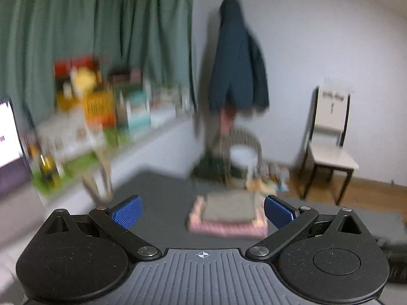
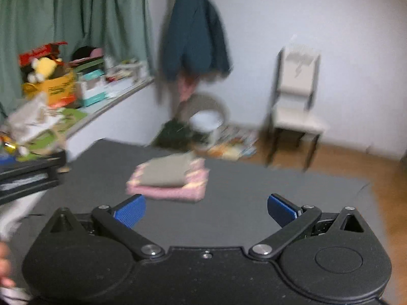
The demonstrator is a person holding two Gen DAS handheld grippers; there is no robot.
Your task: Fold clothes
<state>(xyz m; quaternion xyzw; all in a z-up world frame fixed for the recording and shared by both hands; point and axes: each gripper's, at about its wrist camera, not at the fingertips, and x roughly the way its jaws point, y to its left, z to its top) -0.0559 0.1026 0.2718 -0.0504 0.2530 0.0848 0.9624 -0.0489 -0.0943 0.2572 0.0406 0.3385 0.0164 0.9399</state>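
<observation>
Between folds, by the look of it: two folded garments already stacked, nothing in hand. Left claw [image 1: 202, 211] spread wide and empty, blue pads [image 1: 127, 212] well apart, held above the dark grey surface [image 1: 157, 218]. Right claw [image 2: 206, 212] likewise wide and empty, hovering short of the stack. Folded grey-brown garment [image 2: 166, 171] lying on top of a folded pink one [image 2: 175, 192], edges roughly matched, both resting flat toward the far side of the surface. No unfolded piece visible in either view, so hard to judge how much remains. Next move probably calling for fetching another garment, spreading it flat on the bare near part of the surface, then pinching two corners, one per claw.

Views blurred. Beyond the surface: green curtain [image 1: 89, 25], a white ledge [image 2: 119, 94] crowded with boxes and a yellow soft toy [image 2: 44, 67], a dark teal jacket [image 1: 236, 58] hanging against the white wall, a pale chair [image 1: 330, 132] on the wooden floor [image 2: 356, 160], and clutter with a white bucket [image 2: 206, 122] below the jacket.
</observation>
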